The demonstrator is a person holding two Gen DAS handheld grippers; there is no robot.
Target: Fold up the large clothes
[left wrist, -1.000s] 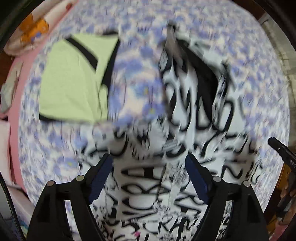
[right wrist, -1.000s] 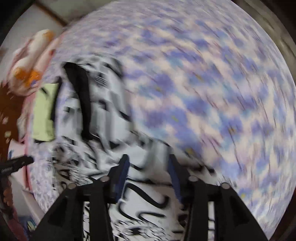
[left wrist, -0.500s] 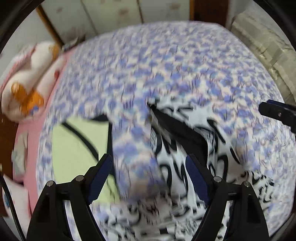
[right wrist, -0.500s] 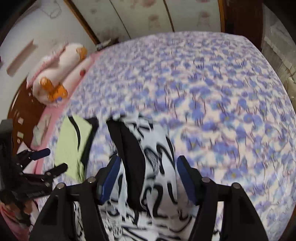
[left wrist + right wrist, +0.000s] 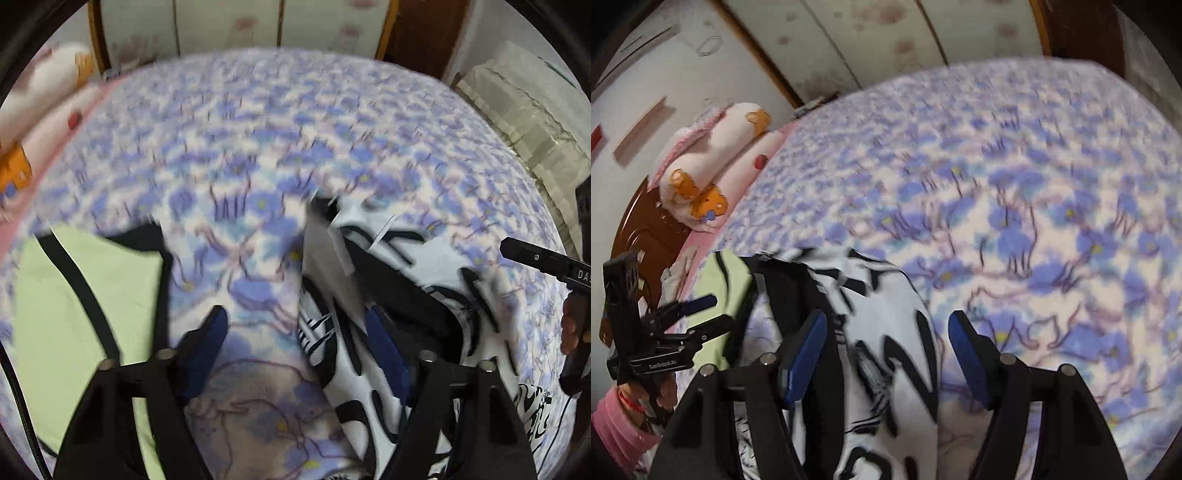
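Hovering over the floral bedspread (image 5: 280, 122), the left gripper (image 5: 295, 332) has jaws apart, just narrowing, nothing pinched; one black-and-white garment (image 5: 436, 258) lies beside one folded green garment (image 5: 92, 295). Right wrist view: right gripper (image 5: 886, 343) spread over the printed cloth, gripping nothing.

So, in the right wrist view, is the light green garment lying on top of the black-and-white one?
No. The light green garment lies flat on the bedspread, beside the black-and-white garment, not on it.
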